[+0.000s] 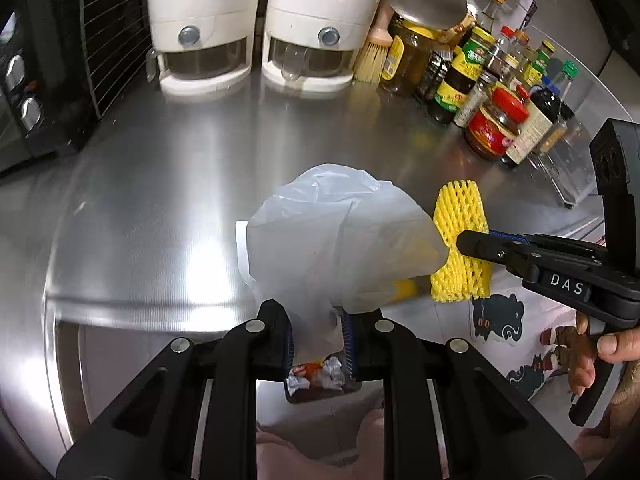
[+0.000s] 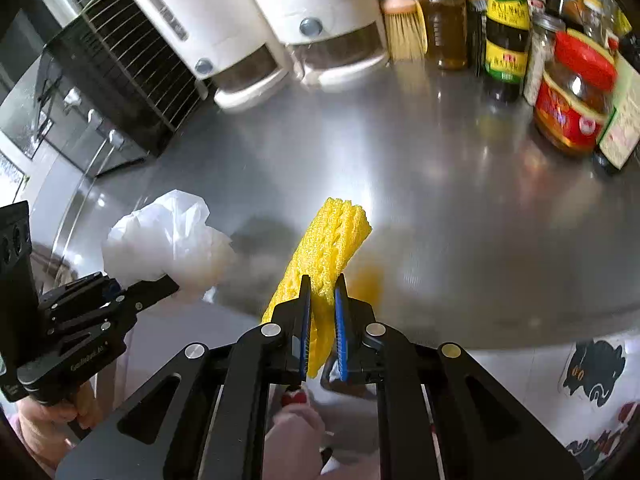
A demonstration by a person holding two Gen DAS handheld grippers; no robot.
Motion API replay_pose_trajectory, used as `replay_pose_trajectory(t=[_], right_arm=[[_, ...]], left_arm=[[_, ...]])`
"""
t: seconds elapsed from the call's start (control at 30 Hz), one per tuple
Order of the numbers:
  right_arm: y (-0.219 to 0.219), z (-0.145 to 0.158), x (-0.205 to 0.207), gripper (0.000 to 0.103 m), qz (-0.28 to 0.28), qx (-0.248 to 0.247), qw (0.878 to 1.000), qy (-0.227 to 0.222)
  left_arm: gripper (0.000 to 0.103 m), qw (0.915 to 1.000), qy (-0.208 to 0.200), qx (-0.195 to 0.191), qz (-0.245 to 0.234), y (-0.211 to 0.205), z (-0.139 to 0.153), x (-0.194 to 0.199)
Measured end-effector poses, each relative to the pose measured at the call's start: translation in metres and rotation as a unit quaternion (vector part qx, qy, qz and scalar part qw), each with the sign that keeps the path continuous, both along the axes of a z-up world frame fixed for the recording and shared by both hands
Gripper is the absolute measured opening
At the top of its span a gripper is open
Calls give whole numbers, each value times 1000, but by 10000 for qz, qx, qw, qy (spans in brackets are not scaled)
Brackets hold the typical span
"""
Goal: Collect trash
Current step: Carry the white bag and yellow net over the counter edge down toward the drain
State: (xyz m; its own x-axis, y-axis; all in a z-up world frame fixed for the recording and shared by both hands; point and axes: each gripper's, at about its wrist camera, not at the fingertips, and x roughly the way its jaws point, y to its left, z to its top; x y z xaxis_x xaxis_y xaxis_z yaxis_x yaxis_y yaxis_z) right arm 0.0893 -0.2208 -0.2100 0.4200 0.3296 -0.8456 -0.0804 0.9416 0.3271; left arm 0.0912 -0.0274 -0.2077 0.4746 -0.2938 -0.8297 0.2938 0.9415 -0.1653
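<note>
Left wrist view: a steel counter [image 1: 168, 184] fills the frame, with two white dispensers [image 1: 256, 24] at twelve o'clock and sauce jars [image 1: 496, 120] at two. At centre, the left gripper [image 1: 318, 344] pinches a white plastic bag [image 1: 336, 240]. At three o'clock, the right gripper [image 2: 322, 320] clamps yellow foam netting [image 2: 328, 248] just beside the bag.

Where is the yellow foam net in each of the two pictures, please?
Left wrist view: the yellow foam net is right of centre, partly behind the white plastic bag, held by the right gripper.
Right wrist view: the net is at centre, between the fingers.
Shared landmark: the red-lidded jar on the steel counter.
</note>
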Motion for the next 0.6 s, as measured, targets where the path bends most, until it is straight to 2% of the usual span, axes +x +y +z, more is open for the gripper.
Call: replay_pose_trajectory(t=[0.33,0.47,0.6], right_arm=[[7,-28,-52,12,113,32,9991,416],[10,-48,-65,12,144,153,9972,712],[16,-71,-69,12,149,47,9958,905]], left_arm=[[18,9995,310,71,64,16,-22,-48],[18,9985,531,75,129,20,-40,-60],[18,9971,730,152,142,20,-64,-64]])
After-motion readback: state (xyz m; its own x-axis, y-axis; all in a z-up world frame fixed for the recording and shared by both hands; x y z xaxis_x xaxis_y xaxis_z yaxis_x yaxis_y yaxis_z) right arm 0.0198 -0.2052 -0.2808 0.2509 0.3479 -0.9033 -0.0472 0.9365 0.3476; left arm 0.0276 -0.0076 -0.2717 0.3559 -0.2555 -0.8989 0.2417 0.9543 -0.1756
